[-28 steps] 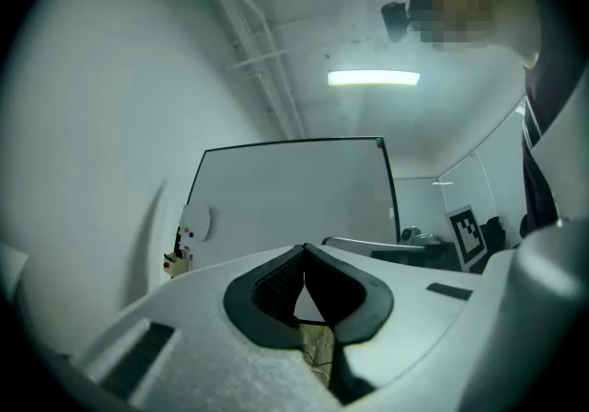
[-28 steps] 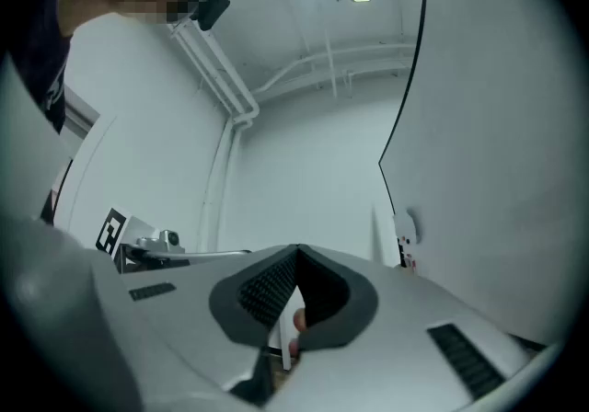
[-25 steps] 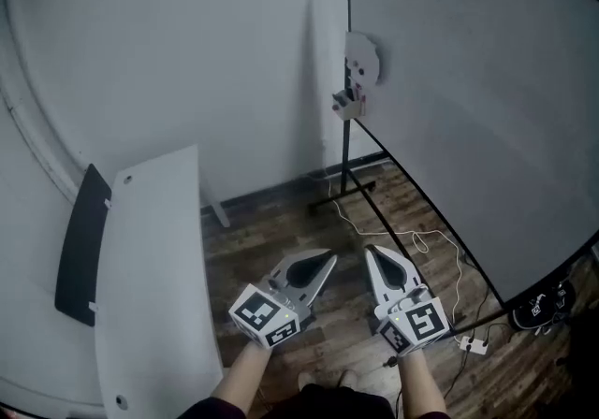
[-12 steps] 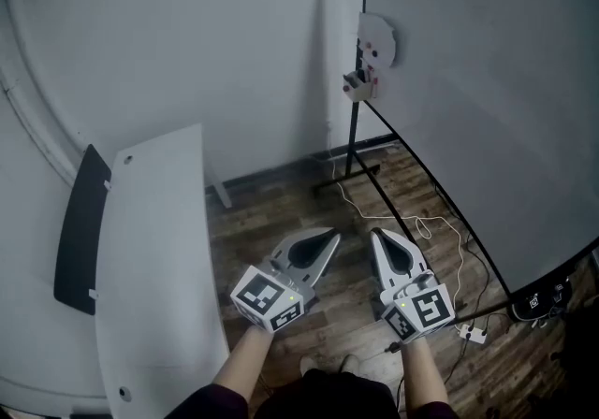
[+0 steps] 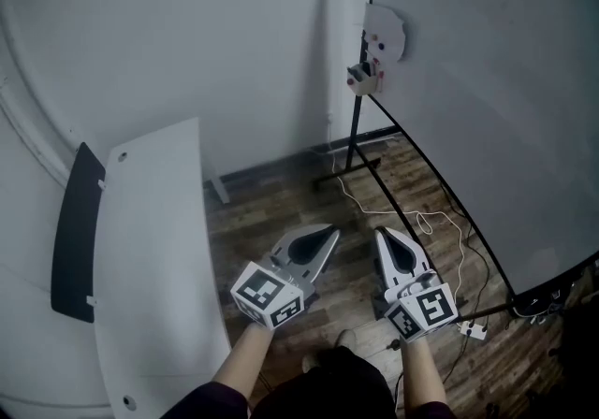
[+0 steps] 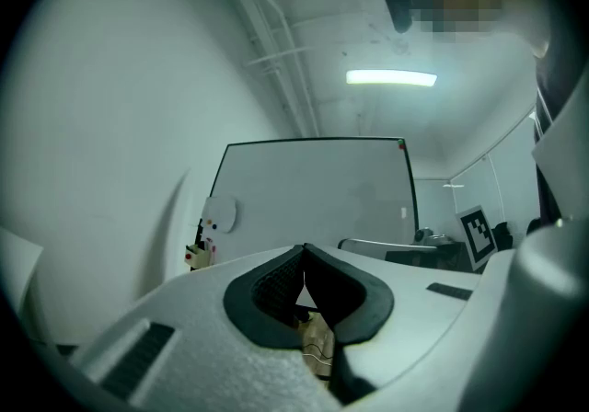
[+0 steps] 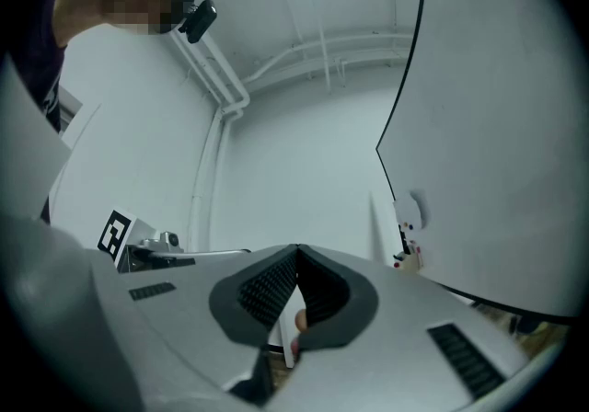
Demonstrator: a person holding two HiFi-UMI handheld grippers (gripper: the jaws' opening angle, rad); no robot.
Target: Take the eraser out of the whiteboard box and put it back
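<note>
Head view downward, gripper views share whiteboard (image 5: pixel 487 80)

A plain white wall (image 5: pixel 234 34) meets a dark wood-plank floor (image 5: pixel 281 211). At the left stands a long white table (image 5: pixel 154 249) with a dark panel (image 5: pixel 75 230) along its far edge. At the right a large whiteboard (image 5: pixel 487 80) rests on a black stand (image 5: pixel 348 169), near the wall. A thin white cable (image 5: pixel 412 221) loops across the floor to a power strip (image 5: pixel 473 330). Overhead, 1 tube light (image 6: pixel 391 78) glows, and white pipes (image 7: pixel 221 79) run along the ceiling and down the wall.
</note>
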